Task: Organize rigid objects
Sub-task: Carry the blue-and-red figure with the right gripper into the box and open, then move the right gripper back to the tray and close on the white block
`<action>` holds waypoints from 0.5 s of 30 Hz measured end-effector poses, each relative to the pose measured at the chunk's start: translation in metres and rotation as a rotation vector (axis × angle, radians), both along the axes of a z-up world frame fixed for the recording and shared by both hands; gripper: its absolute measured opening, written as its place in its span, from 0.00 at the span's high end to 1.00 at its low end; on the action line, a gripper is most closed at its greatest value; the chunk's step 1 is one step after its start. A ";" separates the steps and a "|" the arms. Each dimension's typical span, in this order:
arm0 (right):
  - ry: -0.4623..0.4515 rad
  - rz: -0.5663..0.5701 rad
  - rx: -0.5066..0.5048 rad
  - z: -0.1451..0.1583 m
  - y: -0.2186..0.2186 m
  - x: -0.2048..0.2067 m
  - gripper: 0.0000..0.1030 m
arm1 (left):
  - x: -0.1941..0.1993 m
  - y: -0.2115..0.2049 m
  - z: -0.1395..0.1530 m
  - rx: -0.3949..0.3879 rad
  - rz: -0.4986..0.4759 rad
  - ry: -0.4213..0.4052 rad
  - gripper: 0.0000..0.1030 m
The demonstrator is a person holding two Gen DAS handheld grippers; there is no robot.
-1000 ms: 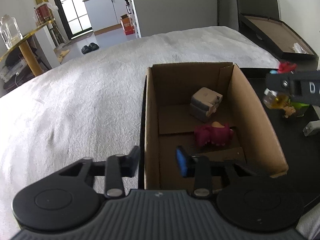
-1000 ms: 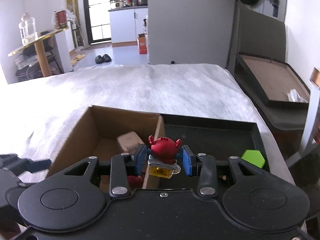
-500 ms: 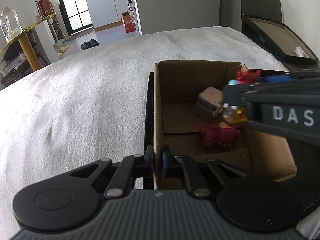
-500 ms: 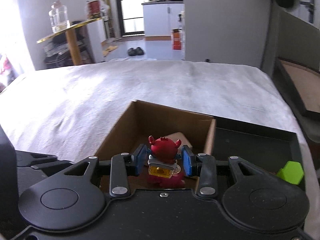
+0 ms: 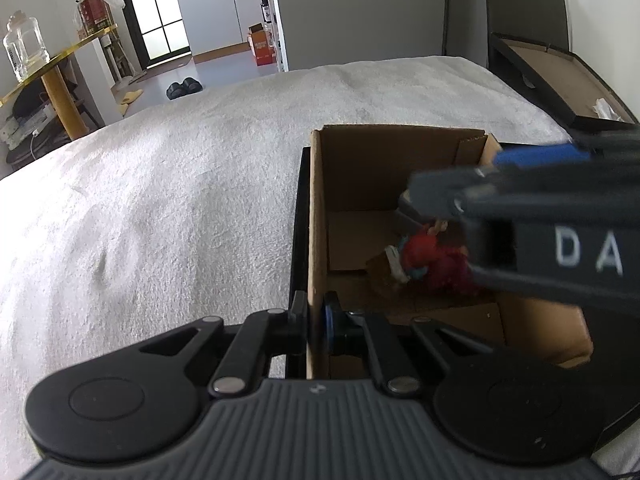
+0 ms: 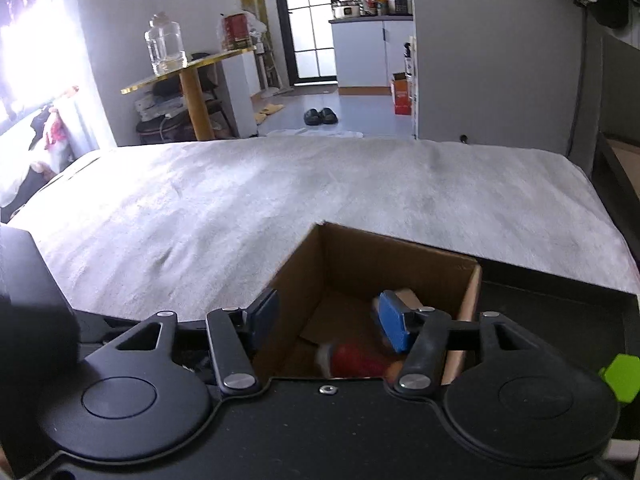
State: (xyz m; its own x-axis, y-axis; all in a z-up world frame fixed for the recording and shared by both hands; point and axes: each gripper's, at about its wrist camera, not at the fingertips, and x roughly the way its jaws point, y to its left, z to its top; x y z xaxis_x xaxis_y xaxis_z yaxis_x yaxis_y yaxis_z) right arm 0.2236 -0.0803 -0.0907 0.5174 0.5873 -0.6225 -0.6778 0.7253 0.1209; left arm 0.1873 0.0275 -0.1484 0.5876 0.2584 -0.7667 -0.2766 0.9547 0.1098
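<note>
A white fleecy bed (image 5: 180, 208) fills the room's middle, bare and wide to the left and far side, with a tiled floor, a pair of slippers (image 6: 320, 116) and a gold-edged side table (image 6: 192, 68) beyond its far edge. At the bed's near right corner a black tray (image 6: 560, 296) lies with a cardboard box (image 5: 316, 216) standing along its left edge, open at the top.

My left tongs (image 5: 316, 320) are pinched tight on the box's left wall near its near corner, one finger outside against the tray edge, the blue pad inside.

My right tongs (image 6: 326, 322) hang over the box, reaching in from the right, and the jaws are opening: the left finger stands outside the box's left wall, the right pad over the inside, with nothing pressed between them. Just under them the red toy (image 5: 420, 248) is blurred inside the box; whether it is resting on the floor there I cannot tell. It sits beside a dark pink toy (image 5: 448, 276), near the box's middle. A grey block (image 6: 408, 298) lies farther in toward the back wall, half hidden behind my right tongs.

The box floor along the left wall is bare cardboard. On the tray, right of the box, a green hexagon (image 6: 622, 376) sits at the picture's edge.
</note>
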 end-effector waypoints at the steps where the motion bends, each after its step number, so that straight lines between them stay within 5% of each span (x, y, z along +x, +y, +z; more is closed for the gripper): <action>1: 0.007 -0.009 -0.003 -0.002 -0.002 0.002 0.45 | 0.000 -0.001 0.000 0.005 0.001 0.000 0.93; 15: 0.074 -0.172 -0.071 -0.027 -0.055 -0.004 0.41 | -0.001 -0.009 0.005 0.066 0.017 0.014 0.88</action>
State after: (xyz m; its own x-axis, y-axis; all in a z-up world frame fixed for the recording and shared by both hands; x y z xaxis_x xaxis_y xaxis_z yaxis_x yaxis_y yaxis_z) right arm 0.2197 -0.1354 -0.1173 0.5578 0.4476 -0.6989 -0.5342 0.8381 0.1104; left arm 0.1859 0.0182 -0.1438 0.5720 0.3188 -0.7557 -0.2911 0.9403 0.1763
